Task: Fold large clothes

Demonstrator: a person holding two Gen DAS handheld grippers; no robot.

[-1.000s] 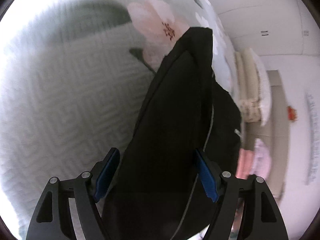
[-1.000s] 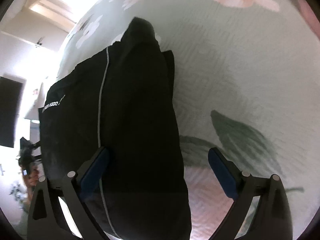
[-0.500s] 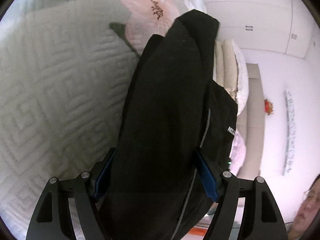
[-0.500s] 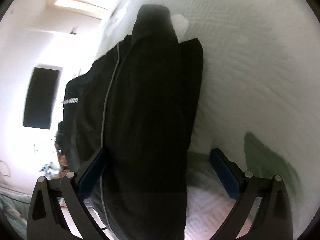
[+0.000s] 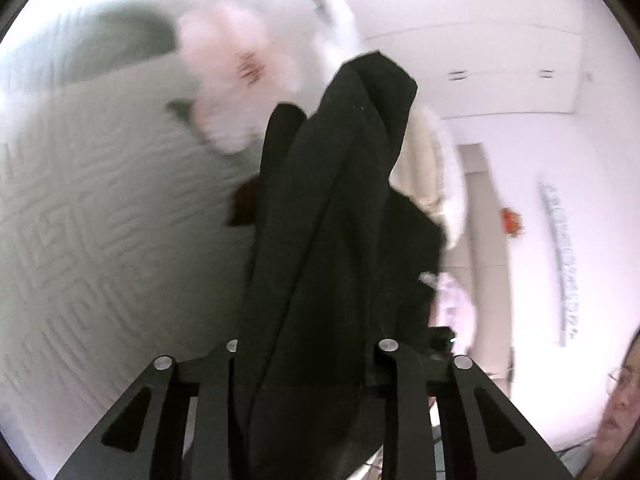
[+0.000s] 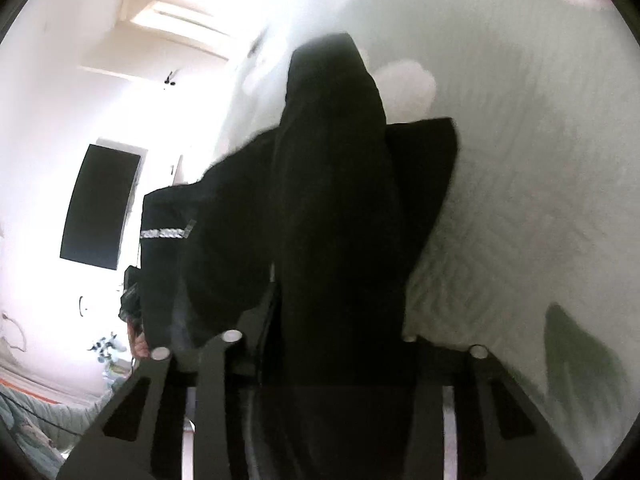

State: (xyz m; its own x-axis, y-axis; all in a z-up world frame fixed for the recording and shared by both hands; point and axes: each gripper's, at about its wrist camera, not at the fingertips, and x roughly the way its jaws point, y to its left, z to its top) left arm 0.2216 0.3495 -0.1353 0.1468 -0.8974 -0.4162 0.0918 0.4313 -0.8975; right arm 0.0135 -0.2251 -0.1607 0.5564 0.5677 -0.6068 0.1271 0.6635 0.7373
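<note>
A large black garment (image 5: 340,240) with a thin grey stripe and a white printed label (image 6: 166,233) hangs bunched between both grippers, lifted off the bed. My left gripper (image 5: 308,344) is shut on one bunched end of it; the fabric hides the fingertips. My right gripper (image 6: 320,336) is shut on the other end (image 6: 332,220), its pads buried in cloth. Both views are blurred by motion.
Below lies a pale quilted bedspread (image 5: 100,240) with pink flowers (image 5: 236,80) and green leaves (image 6: 576,352). Stacked pillows (image 5: 432,176) and white cupboards (image 5: 480,52) stand behind. A person's face (image 5: 620,396) is at the lower right. A dark wall screen (image 6: 100,208) is at left.
Both grippers have closed from open onto the black garment and lifted it. The cloth now bunches tighter between the jaws and the views have tilted up toward the room.
</note>
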